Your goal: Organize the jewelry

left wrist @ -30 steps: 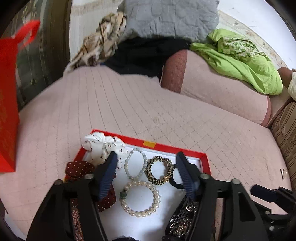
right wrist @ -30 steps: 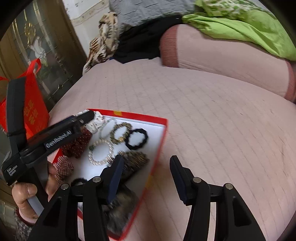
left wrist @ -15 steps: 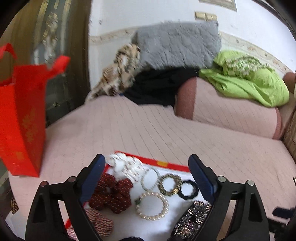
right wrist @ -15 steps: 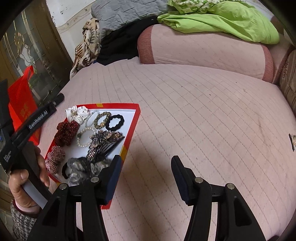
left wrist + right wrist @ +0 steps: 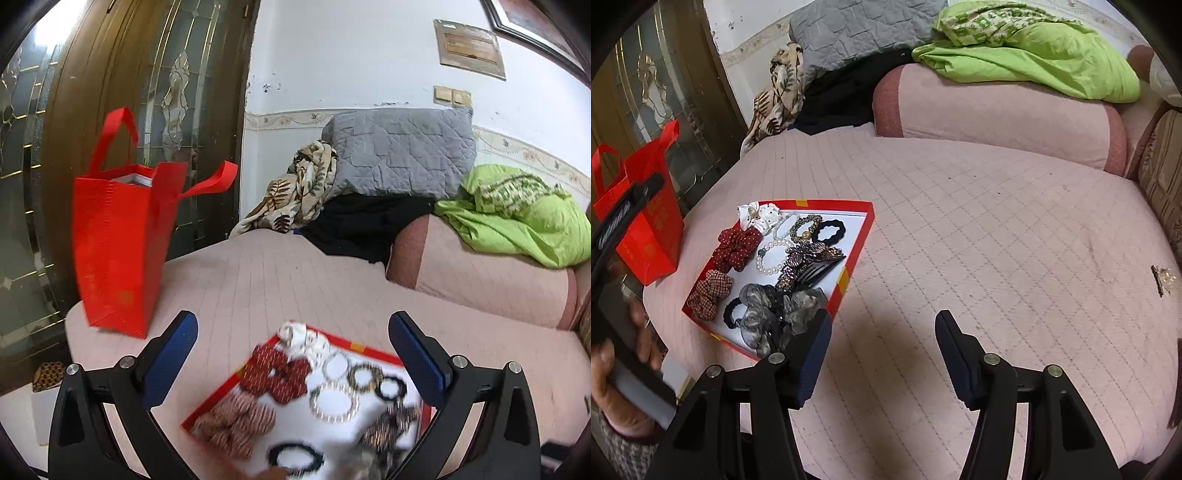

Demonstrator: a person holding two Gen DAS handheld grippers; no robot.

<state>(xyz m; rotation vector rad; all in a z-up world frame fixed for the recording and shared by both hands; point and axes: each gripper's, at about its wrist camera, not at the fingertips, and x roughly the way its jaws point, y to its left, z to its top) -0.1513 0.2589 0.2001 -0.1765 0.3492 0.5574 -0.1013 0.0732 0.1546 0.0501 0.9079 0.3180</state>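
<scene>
One red-rimmed tray [image 5: 865, 236] lies on the pink bed [image 5: 979, 236], holding four scrunchies, three bracelets and two black hair ties. The left tool [image 5: 291, 354] has risen and spread wider; the right tool [image 5: 882, 350] stays spread, empty.

Even daylight, fisheye-warped edges; left view's tray [image 5: 354, 347] motion-blurred.

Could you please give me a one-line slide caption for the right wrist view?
Open right gripper above a pink quilted bed, beside a red-rimmed tray of scrunchies, bracelets and hair clips.
</scene>
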